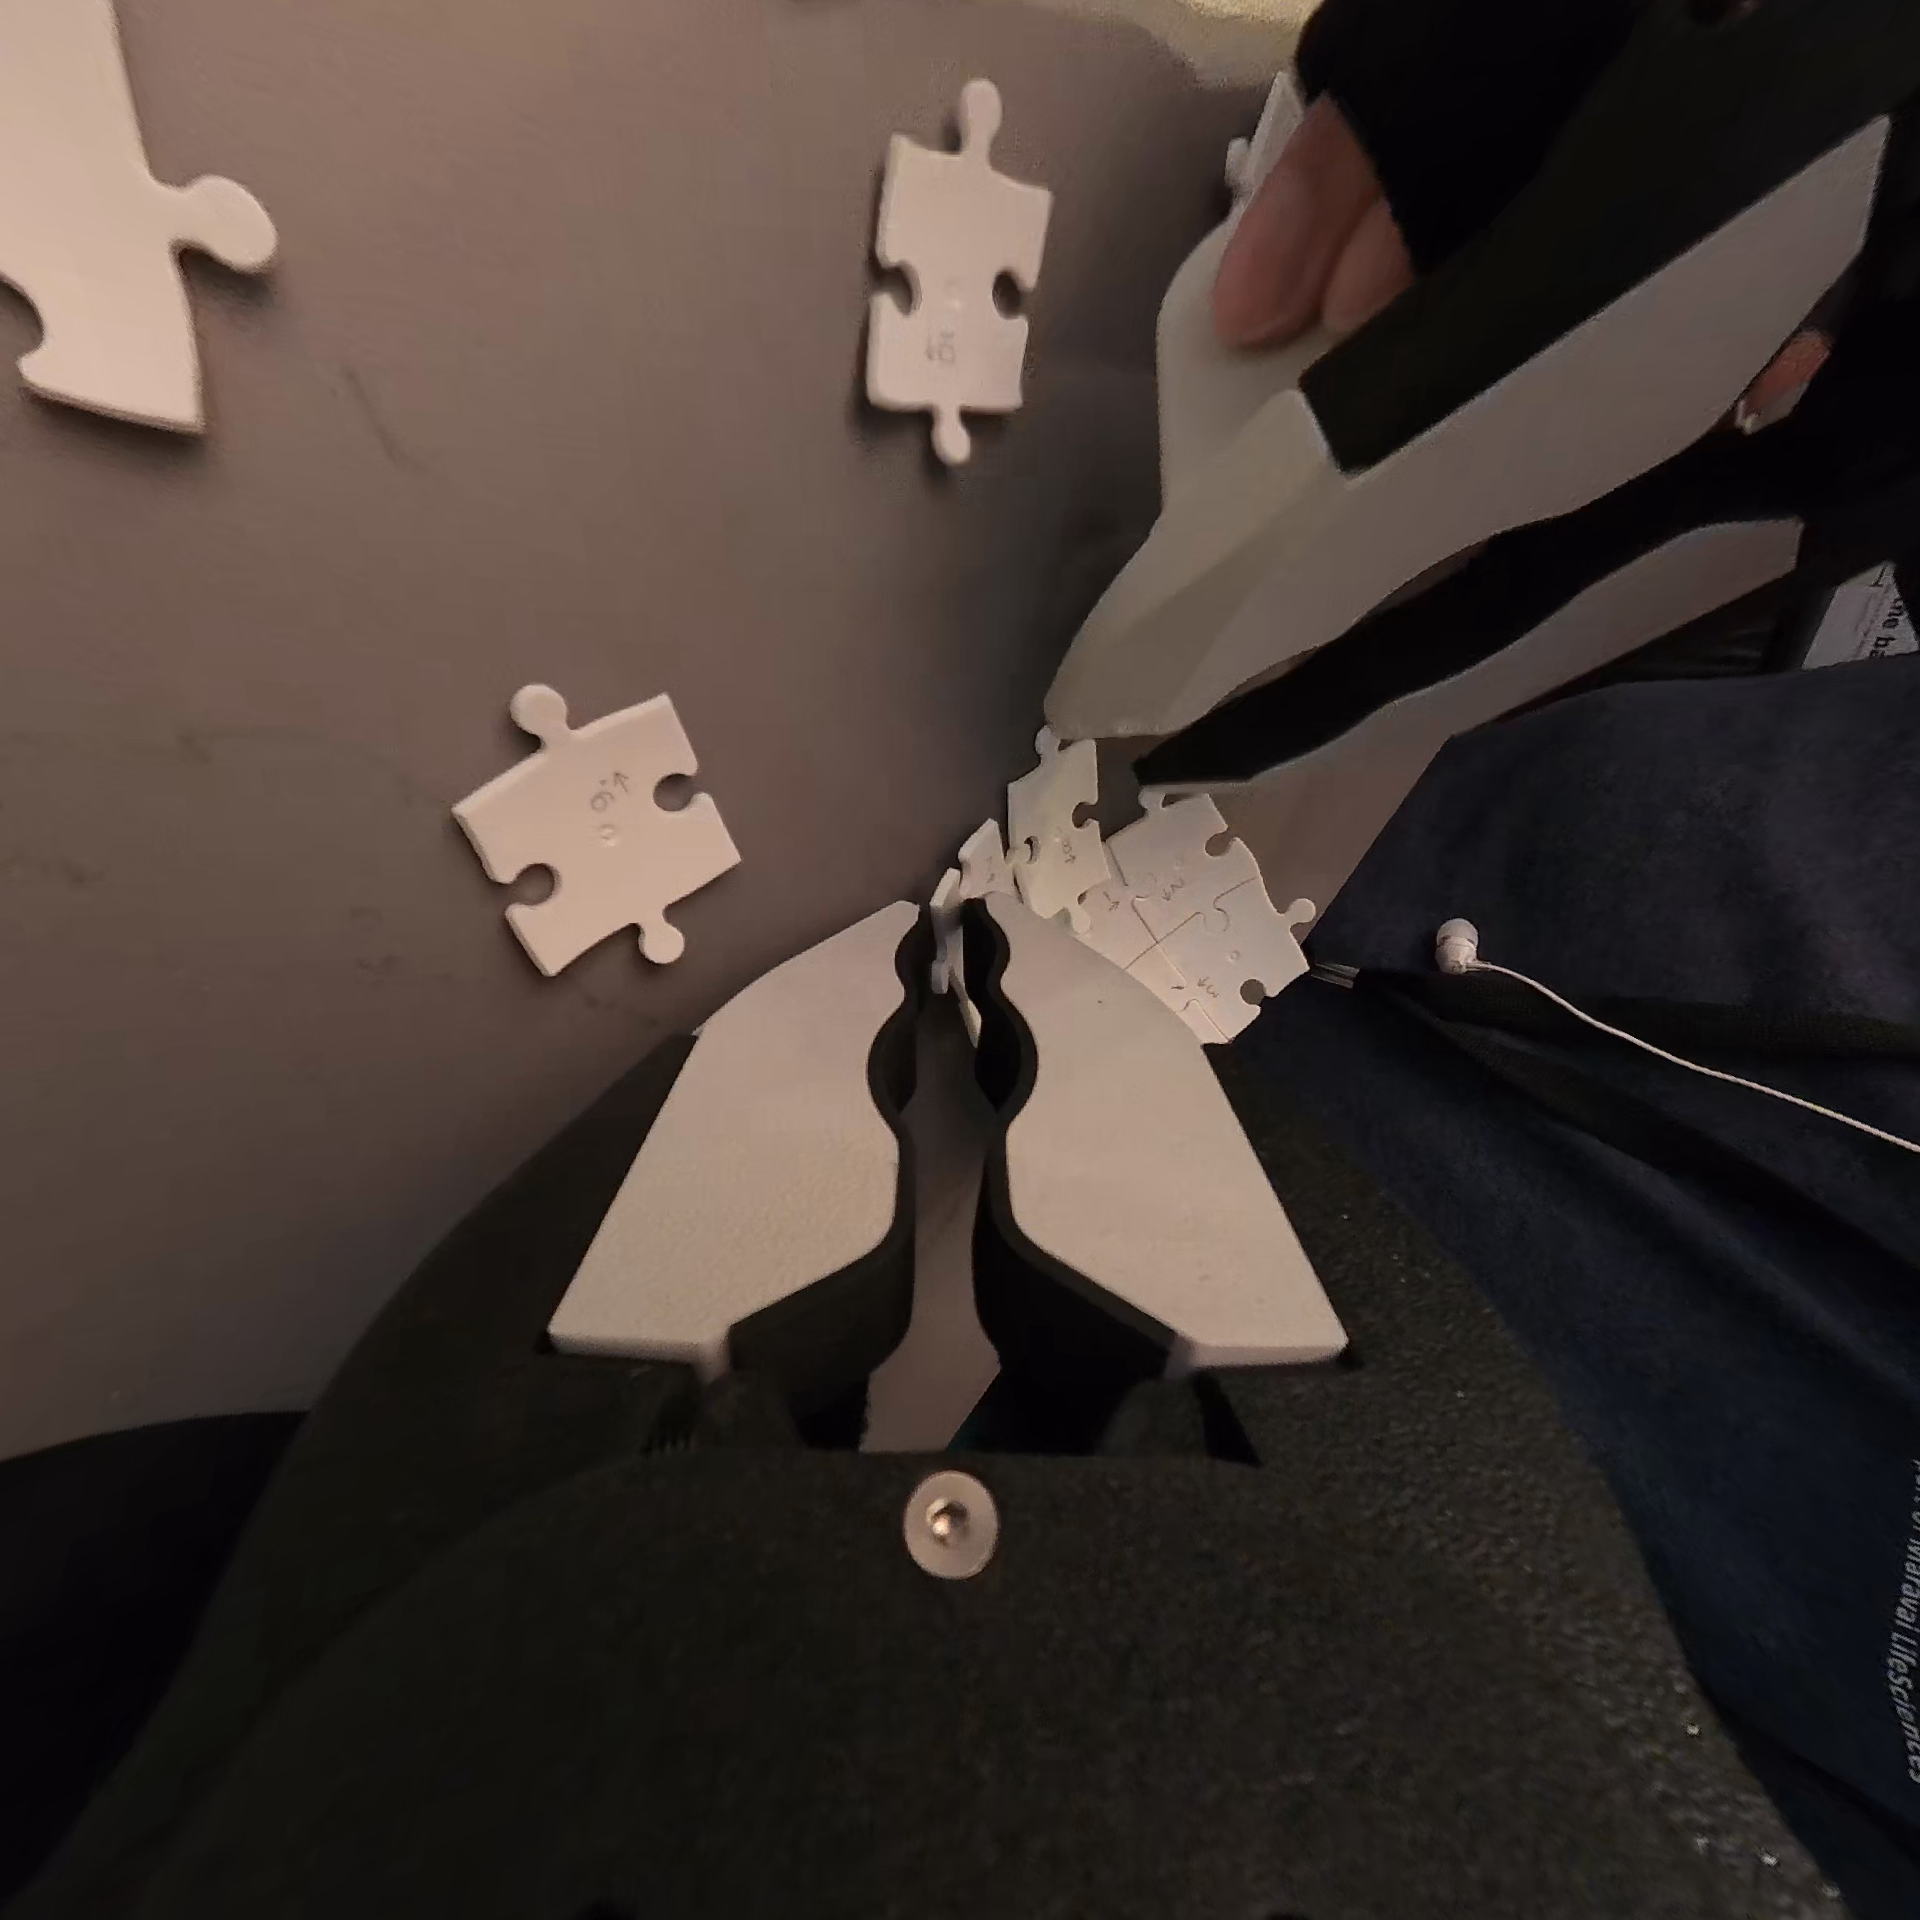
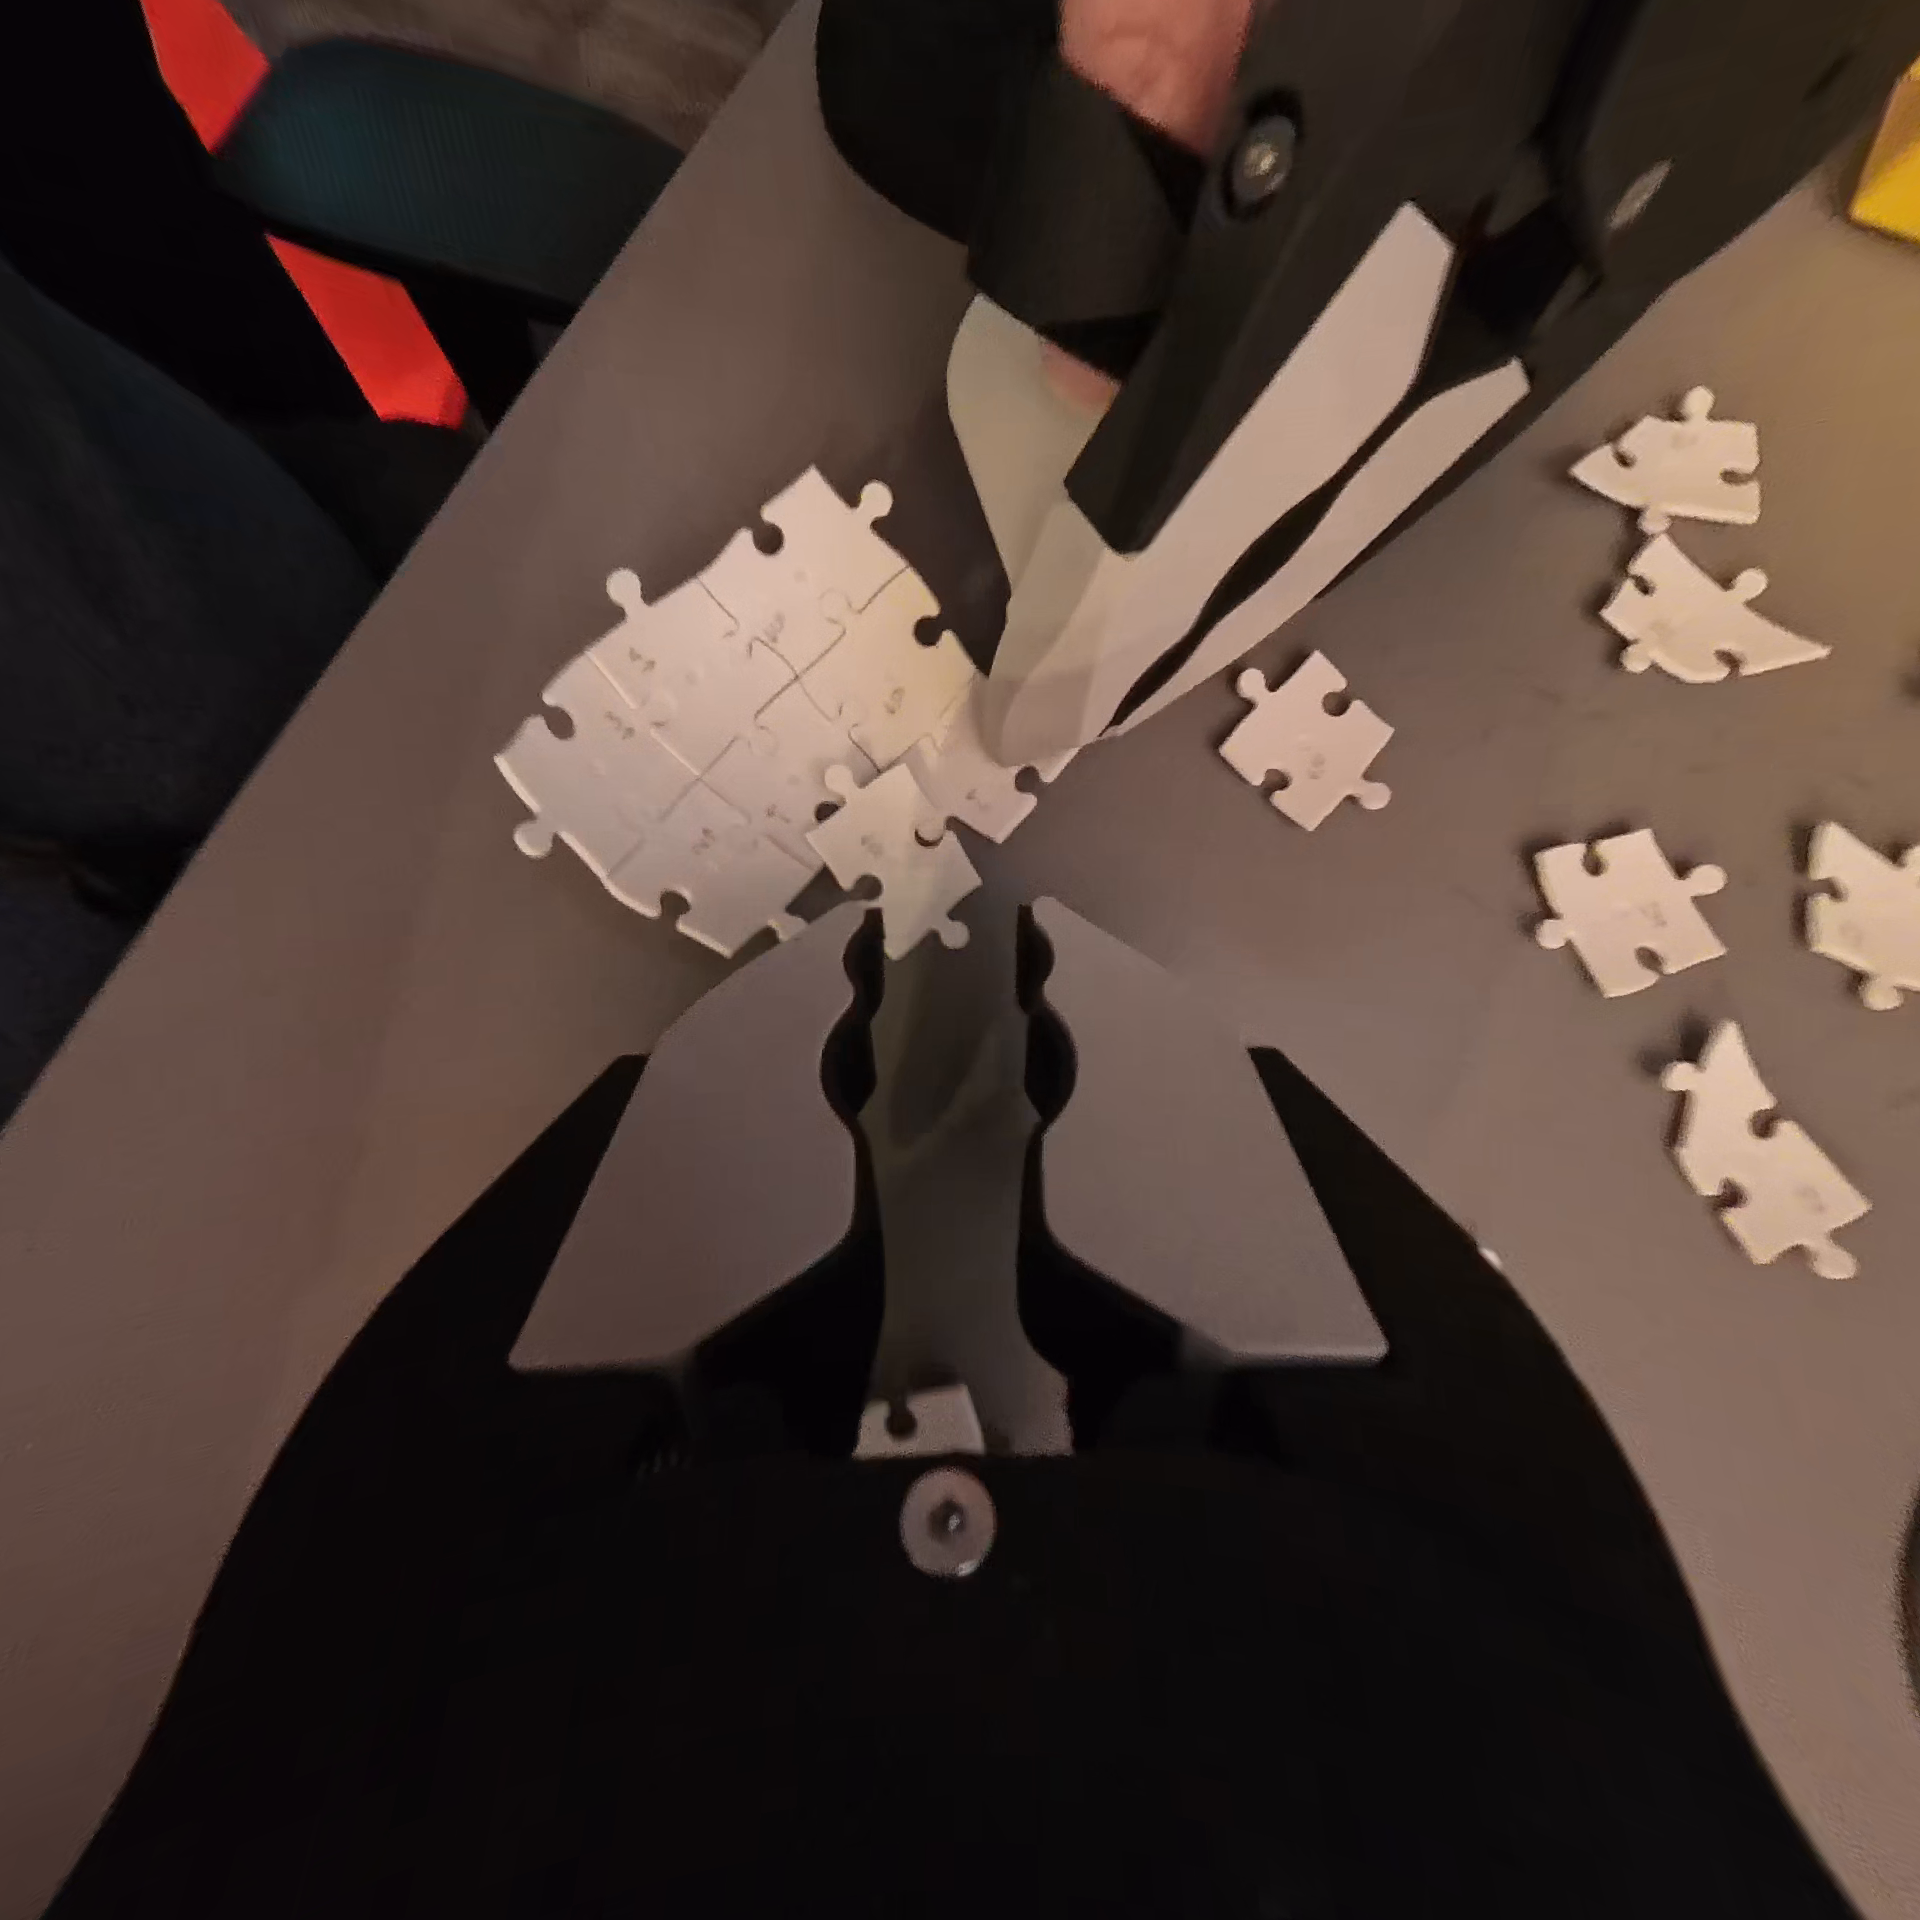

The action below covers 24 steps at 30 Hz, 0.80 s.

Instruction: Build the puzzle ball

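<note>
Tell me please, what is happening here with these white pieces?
A person holds a claw in each hand and is building a puzzle on a grey table. The left claw is shut on the edge of the joined patch, apparently steadying it. The right claw is at a single piece that sits tilted against the patch's edge and is not yet locked in. I cannot tell whether it grips that piece. Other loose pieces lie nearby.

black gripper (image 1: 948, 940) bodies | white fingers (image 1: 769, 1143) | silver screw (image 1: 951, 1525) | black fingerless glove (image 1: 1455, 125)
</note>
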Each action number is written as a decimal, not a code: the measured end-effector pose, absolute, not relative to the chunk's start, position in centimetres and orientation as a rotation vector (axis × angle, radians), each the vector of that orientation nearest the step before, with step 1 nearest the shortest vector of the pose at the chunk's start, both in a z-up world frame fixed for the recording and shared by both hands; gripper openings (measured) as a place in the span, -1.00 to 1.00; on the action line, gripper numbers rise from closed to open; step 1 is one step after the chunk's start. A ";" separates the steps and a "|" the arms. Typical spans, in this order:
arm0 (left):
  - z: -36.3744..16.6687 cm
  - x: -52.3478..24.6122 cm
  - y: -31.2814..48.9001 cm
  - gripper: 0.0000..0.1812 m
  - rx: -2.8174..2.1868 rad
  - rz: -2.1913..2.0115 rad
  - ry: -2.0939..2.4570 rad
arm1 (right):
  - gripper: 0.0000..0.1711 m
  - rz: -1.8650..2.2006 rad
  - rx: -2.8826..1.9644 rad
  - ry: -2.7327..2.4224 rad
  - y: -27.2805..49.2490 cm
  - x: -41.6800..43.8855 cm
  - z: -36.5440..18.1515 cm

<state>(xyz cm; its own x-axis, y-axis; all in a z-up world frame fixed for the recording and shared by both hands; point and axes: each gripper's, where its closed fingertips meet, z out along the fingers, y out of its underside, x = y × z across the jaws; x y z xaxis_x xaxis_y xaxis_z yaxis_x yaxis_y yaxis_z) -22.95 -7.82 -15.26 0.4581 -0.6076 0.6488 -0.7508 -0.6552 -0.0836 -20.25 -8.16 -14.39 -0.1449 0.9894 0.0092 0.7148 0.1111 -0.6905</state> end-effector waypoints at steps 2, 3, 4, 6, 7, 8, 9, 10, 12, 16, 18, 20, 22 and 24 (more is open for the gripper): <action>-15.3 -23.0 -7.8 -0.94 2.492 0.971 -1.184 | -0.70 0.807 -1.706 -1.901 -8.6 -20.6 -14.5; -15.3 -23.0 -7.8 -0.94 2.493 0.969 -1.186 | -0.70 0.777 -1.713 -1.902 -8.4 -20.7 -14.7; -15.3 -22.9 -7.8 -0.94 2.495 0.967 -1.187 | -0.70 0.750 -1.709 -1.916 -8.5 -20.7 -14.9; -15.3 -22.9 -7.8 -0.94 2.498 0.970 -1.184 | -0.70 0.749 -1.731 -1.938 -8.9 -20.6 -15.4; -15.3 -22.9 -7.8 -0.94 2.498 0.973 -1.182 | -0.70 0.752 -1.738 -1.934 -9.0 -20.7 -15.4; -15.3 -22.9 -7.8 -0.94 2.497 0.975 -1.180 | -0.70 0.748 -1.741 -1.935 -9.1 -20.8 -15.5; -15.3 -22.9 -7.8 -0.94 2.496 0.977 -1.179 | -0.70 0.732 -1.739 -1.932 -8.9 -20.8 -15.5; -15.3 -22.9 -7.8 -0.94 2.494 0.978 -1.179 | -0.70 0.704 -1.734 -1.929 -8.7 -20.8 -15.6; -15.3 -22.9 -7.8 -0.94 2.492 0.975 -1.182 | -0.70 0.692 -1.724 -1.938 -8.6 -20.7 -15.7; -15.3 -22.9 -7.9 -0.94 2.490 0.965 -1.192 | -0.71 0.708 -1.709 -1.949 -8.6 -20.7 -15.7; -15.3 -22.9 -7.9 -0.94 2.490 0.962 -1.195 | -0.72 0.713 -1.683 -1.971 -8.6 -20.8 -15.6; -15.3 -22.9 -7.9 -0.94 2.489 0.960 -1.196 | -0.72 0.718 -1.662 -1.997 -8.6 -20.8 -15.6; -15.3 -22.8 -7.9 -0.94 2.489 0.958 -1.197 | -0.71 0.728 -1.654 -2.018 -8.6 -20.7 -15.7; -15.3 -22.8 -7.9 -0.94 2.490 0.957 -1.198 | -0.72 0.726 -1.647 -2.026 -8.5 -20.7 -15.7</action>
